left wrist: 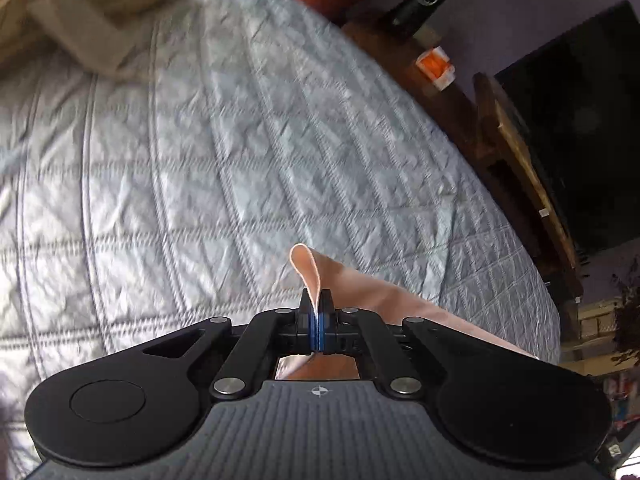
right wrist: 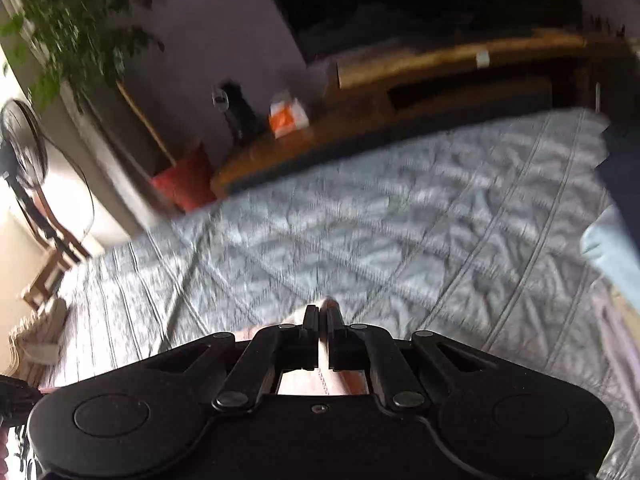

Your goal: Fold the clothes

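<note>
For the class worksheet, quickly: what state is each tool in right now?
Left tool: closed, pinching a fold of the peach cloth.
Right tool: closed on the same peach cloth.

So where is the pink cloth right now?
The pink cloth is pinched in both the left gripper and right gripper, held above the grey quilt.

The right hand-held gripper has its jaws pressed together on a fold of pale pink cloth, which shows between the fingers and below them. Beyond it spreads a bed under a grey quilted cover. Past the bed's far edge stand a low wooden bench, an orange-and-white box, a red cushion and a leafy plant. The picture is blurred.
</note>
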`<state>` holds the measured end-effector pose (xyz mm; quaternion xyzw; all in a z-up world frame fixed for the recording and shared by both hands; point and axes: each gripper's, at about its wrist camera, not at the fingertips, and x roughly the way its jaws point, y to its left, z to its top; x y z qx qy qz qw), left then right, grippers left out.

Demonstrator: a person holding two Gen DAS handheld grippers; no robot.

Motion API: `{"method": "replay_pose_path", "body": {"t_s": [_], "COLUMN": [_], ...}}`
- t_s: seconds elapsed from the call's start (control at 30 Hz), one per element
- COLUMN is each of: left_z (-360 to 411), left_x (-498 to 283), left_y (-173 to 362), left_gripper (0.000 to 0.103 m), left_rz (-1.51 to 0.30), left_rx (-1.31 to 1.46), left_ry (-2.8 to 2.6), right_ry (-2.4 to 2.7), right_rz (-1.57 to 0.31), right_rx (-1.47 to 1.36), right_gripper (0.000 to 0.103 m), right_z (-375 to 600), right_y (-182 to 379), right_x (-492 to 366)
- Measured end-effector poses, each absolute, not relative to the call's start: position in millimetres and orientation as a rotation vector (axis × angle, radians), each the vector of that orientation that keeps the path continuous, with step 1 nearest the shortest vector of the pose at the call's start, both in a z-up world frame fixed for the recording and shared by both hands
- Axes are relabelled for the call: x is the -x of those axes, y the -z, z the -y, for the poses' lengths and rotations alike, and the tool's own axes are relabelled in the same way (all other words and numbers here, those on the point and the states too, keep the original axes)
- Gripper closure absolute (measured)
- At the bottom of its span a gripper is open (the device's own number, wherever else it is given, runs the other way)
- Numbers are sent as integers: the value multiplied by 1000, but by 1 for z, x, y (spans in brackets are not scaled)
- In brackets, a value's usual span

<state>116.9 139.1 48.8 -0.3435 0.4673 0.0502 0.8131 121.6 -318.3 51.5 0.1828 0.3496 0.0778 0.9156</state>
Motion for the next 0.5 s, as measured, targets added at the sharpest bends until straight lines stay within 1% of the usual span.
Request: {"method": "replay_pose_path", "body": {"t_s": [0.07, 0.13, 0.23, 0.27, 0.33, 0.47, 0.5], "left_z": [-134, -131, -133, -135, -142, -145, -144], "left_x": [-118, -121, -122, -123, -123, -123, -124], "left_y": [-55, -53, -44, -42, -41, -43, -43], "left_gripper": [101, 101, 101, 101, 101, 101, 101], "left_rz": [-971, -981, -1016, -1024, -1018, -1011, -1011], "left_rx": [694, 690, 718, 728, 725, 697, 693], "left_ry": [-104, -93, -102, -108, -121, -131, -128], "right_ry": [-139, -120, -106, -110, -128, -136, -129], "right_rz": [-655, -608, -734, -760, -777, -819, -840], "right_rx": [-380, -375, -362, -381, -431, -386, -366], "right_gripper": [101, 101, 101, 96, 92, 62, 58], "right_z": [324, 327, 325, 327, 331, 328, 327], "right_y": [-58, -63, -50, -46, -42, -40, -38], "right_x": [-113, -106, -117, -119, -118, -123, -125]}}
